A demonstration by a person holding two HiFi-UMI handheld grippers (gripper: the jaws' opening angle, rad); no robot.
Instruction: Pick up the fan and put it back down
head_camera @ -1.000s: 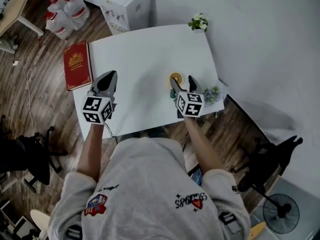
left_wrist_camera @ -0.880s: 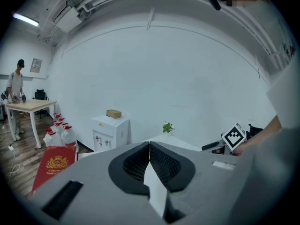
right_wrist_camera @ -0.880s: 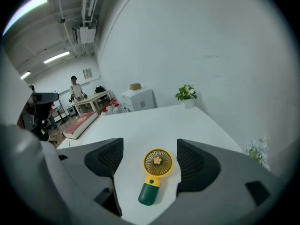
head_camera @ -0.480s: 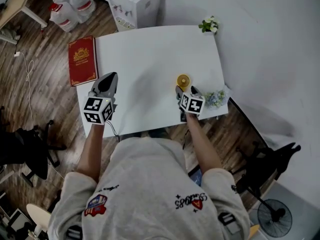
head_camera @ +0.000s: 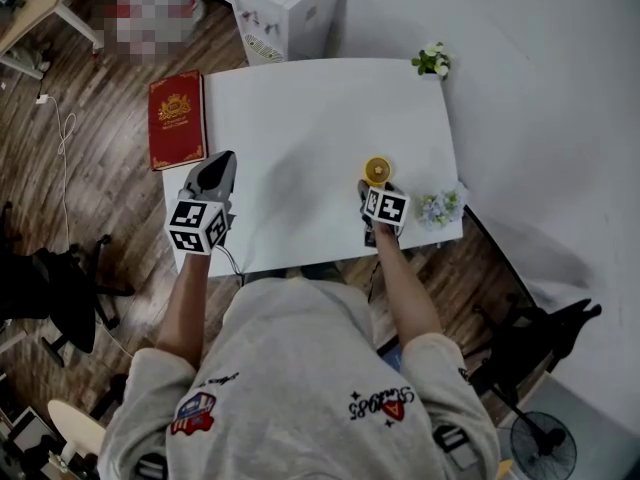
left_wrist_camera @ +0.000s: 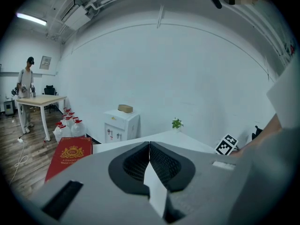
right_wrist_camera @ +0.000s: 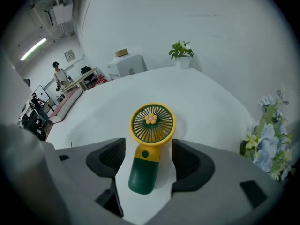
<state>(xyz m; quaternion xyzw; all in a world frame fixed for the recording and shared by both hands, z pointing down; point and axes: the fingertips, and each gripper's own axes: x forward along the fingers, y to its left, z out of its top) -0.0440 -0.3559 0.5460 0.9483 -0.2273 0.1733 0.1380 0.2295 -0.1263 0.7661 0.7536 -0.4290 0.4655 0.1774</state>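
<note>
A small hand fan [right_wrist_camera: 145, 149], with a yellow round head and a dark green handle, lies flat on the white table [head_camera: 300, 118] near its right front edge. In the head view only its yellow head [head_camera: 377, 170] shows. My right gripper [right_wrist_camera: 146, 146] points steeply down over it, one jaw on each side of the handle, clear of it. These jaws are closing. In the head view the right gripper [head_camera: 376, 186] covers the handle. My left gripper [head_camera: 222, 160] hovers at the table's left front corner, shut and holding nothing, as the left gripper [left_wrist_camera: 149, 144] view confirms.
A red book [head_camera: 176, 118] lies on the table's left edge. A potted plant [head_camera: 432, 60] stands at the far right corner and a bunch of pale flowers [head_camera: 440, 206] at the near right corner. A white cabinet [head_camera: 285, 8] stands behind the table.
My right gripper has dropped toward the table and tipped downward, so its jaws now straddle the fan's handle. The left gripper has barely shifted.
</note>
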